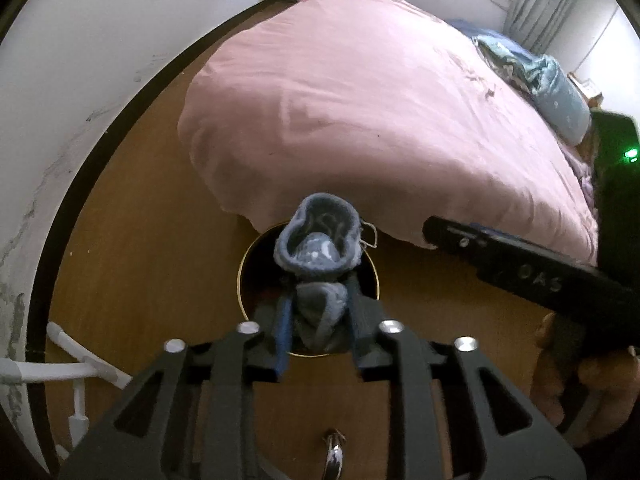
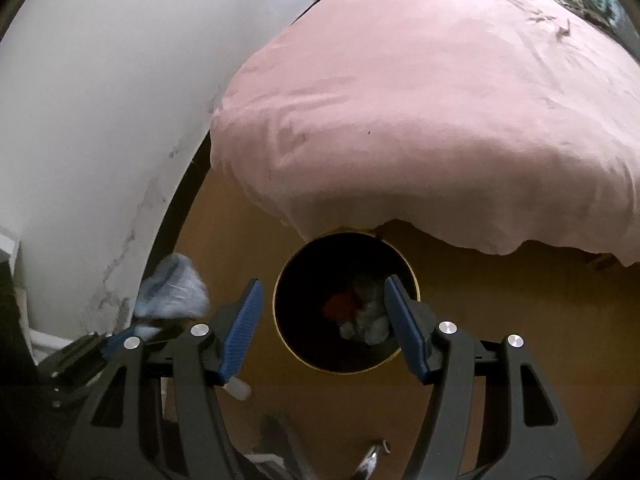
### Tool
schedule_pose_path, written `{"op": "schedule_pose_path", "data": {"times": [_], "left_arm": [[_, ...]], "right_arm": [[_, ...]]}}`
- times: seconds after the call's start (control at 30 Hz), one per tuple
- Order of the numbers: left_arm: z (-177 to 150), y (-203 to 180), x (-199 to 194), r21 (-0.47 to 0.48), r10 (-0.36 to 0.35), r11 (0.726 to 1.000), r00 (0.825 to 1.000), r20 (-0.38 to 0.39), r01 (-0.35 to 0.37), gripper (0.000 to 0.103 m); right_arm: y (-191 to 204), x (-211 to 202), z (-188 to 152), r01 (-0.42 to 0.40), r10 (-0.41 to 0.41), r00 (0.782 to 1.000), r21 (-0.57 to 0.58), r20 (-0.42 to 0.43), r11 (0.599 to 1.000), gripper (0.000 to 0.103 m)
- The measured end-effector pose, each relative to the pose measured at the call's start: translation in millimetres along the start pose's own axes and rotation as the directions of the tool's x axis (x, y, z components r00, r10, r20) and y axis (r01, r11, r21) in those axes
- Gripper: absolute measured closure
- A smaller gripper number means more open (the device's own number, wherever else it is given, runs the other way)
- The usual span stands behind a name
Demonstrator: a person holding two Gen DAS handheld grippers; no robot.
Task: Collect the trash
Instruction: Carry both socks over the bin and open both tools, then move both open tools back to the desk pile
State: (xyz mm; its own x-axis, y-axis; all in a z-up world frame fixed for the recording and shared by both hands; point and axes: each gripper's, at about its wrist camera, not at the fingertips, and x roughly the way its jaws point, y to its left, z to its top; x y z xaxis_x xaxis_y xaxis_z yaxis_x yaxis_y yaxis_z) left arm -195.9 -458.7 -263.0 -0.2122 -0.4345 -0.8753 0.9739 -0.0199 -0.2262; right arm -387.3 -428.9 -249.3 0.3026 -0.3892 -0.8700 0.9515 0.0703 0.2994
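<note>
Holding a grey-blue sock (image 1: 318, 256), the left tongs (image 1: 318, 320) are pinched on its lower bunched end while the open cuff stands up above the tips, directly over the mouth of the round bin (image 1: 248, 264) on the wooden floor (image 1: 140, 260). The bin sits just beside the overhanging corner of the pink bed cover (image 1: 360, 100). In the right wrist view the right tongs (image 2: 322, 328) are spread wide and hold nothing, hovering above the same bin (image 2: 414, 280); inside it some crumpled pale paper (image 2: 368, 320) and a red scrap (image 2: 340, 304) are visible. The sock also shows in that view (image 2: 176, 292), blurred, at the left edge near the wall (image 2: 100, 100). Judgement: step in hand is the drop into the bin. To do it well, keep the sock centred over the opening, lower until its bulk is near rim level, then open the left tongs fully so the knit does not cling to the ribbed pads. Loose threads hang off the cuff and may snag; a small shake could free them. Risk: the cuff end catching the rim and flopping outside onto the floor. The right tongs should stay clear of the drop path.
</note>
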Motion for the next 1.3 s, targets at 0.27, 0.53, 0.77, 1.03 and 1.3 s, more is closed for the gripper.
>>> {"op": "schedule_pose_path", "data": {"times": [0.27, 0.53, 0.77, 1.03, 1.3], "left_arm": [[-4, 4, -26, 0.007, 0.043, 0.999, 0.998, 0.041, -0.044, 0.039], [-30, 29, -132, -0.047, 0.068, 0.997, 0.986, 0.155, -0.061, 0.011], [-111, 85, -284, -0.188, 0.179, 0.974, 0.934, 0.311, -0.124, 0.007], [-281, 179, -418, -0.486, 0.595, 0.760, 0.762, 0.255, -0.431, 0.007], [-420, 239, -485, -0.739, 0.696, 0.542, 0.706, 0.128, -0.400, 0.007]], "right_arm": [[6, -5, 1, -0.022, 0.023, 1.000, -0.013, 0.004, 1.000, 0.031], [55, -49, -8, -0.050, 0.060, 0.996, -0.148, 0.062, 0.988, 0.026], [178, -115, -48, -0.215, 0.274, 0.958, -0.422, 0.085, 0.881, 0.016], [361, -143, -160, -0.442, 0.465, 0.865, -0.720, -0.186, 0.535, 0.016], [499, -159, -298, -0.549, 0.451, 0.793, -0.800, -0.408, 0.242, 0.016]]}}
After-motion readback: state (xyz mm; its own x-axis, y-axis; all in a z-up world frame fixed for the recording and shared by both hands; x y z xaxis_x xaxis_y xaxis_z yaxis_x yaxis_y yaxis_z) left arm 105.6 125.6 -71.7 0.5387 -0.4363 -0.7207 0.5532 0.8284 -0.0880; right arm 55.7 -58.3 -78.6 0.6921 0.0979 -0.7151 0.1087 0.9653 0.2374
